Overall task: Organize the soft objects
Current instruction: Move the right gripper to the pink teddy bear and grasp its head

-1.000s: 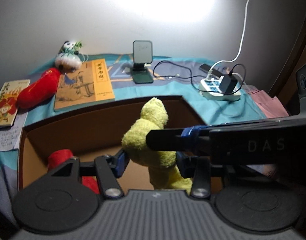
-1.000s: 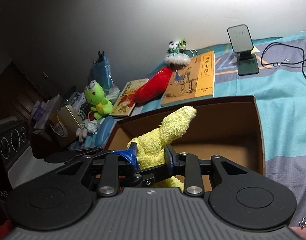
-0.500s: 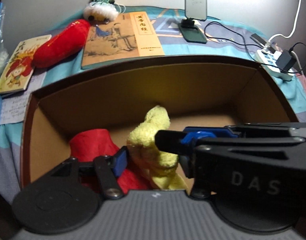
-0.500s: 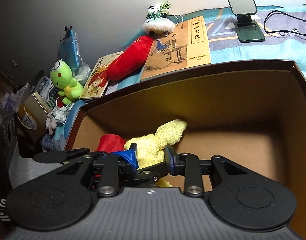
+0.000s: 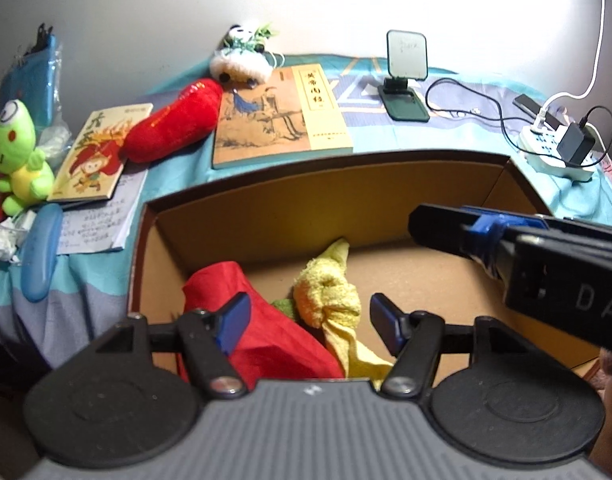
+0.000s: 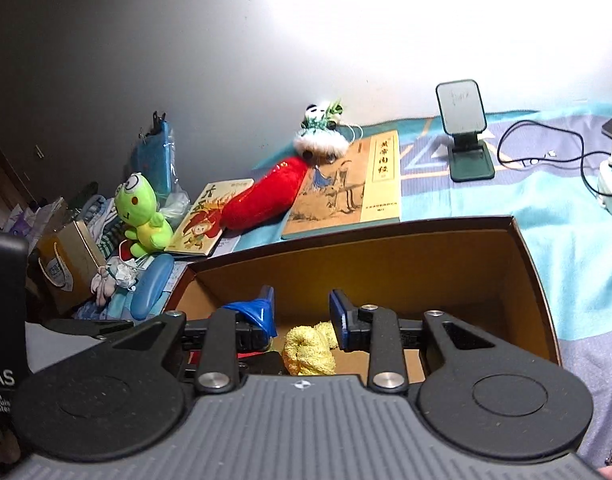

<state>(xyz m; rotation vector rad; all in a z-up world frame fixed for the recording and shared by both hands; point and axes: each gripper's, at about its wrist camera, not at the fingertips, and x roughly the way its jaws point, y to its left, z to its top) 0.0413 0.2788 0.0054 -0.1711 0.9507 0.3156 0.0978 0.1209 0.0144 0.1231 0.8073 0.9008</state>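
my left gripper jaws have just been opening, wide around yellow plush in cardboard box; right gripper parted, empty.

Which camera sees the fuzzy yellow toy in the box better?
The left wrist view: the yellow toy lies in plain sight on the cardboard box floor, beside a red cloth. The right wrist view shows only a small part, behind the gripper's body.

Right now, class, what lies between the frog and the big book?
A small picture book and a red plush lie between the frog and the big book. Both wrist views show it.
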